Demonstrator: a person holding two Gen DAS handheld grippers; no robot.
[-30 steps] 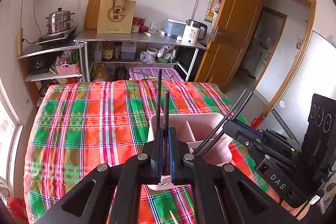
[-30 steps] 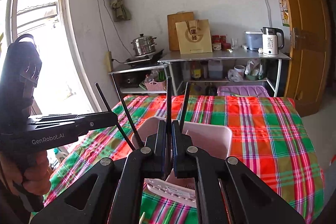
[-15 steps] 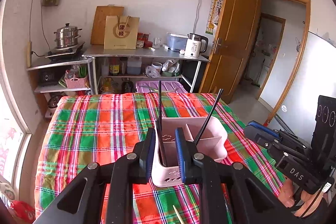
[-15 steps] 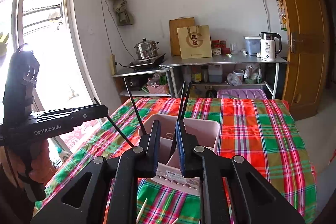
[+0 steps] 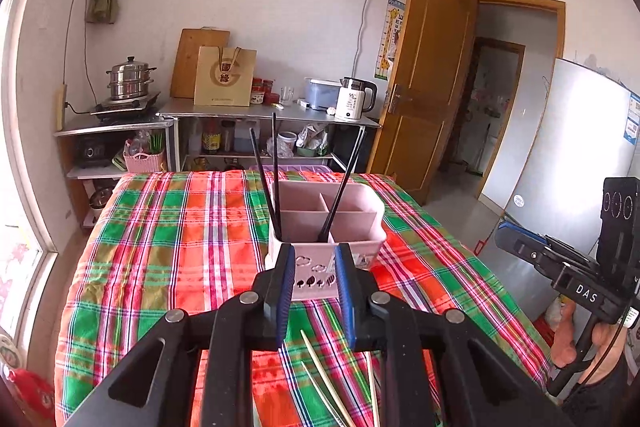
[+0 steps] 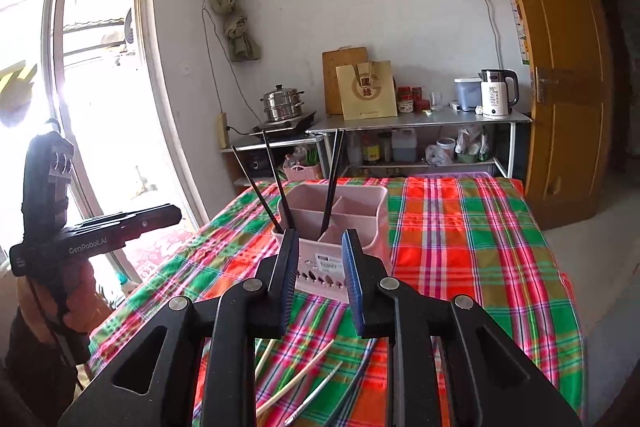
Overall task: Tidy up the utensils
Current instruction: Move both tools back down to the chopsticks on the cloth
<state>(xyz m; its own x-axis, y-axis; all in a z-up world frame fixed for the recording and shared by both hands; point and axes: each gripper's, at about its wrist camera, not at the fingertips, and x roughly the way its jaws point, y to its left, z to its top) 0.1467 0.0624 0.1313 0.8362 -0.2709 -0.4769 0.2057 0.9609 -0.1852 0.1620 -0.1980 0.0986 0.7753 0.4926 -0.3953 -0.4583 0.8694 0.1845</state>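
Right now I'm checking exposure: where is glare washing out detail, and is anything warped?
Right wrist view: the window is blown out white, dimming the left gripper before it. Left wrist view: evenly lit, but fisheye bends the door; the pink organizer stays sharp.

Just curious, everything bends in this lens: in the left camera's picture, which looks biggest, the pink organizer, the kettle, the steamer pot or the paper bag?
As they look:
1. pink organizer, though nearest the camera
2. paper bag
3. steamer pot and kettle: too alike to rank

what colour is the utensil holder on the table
Pale pink utensil holder, clearest in the left wrist view.
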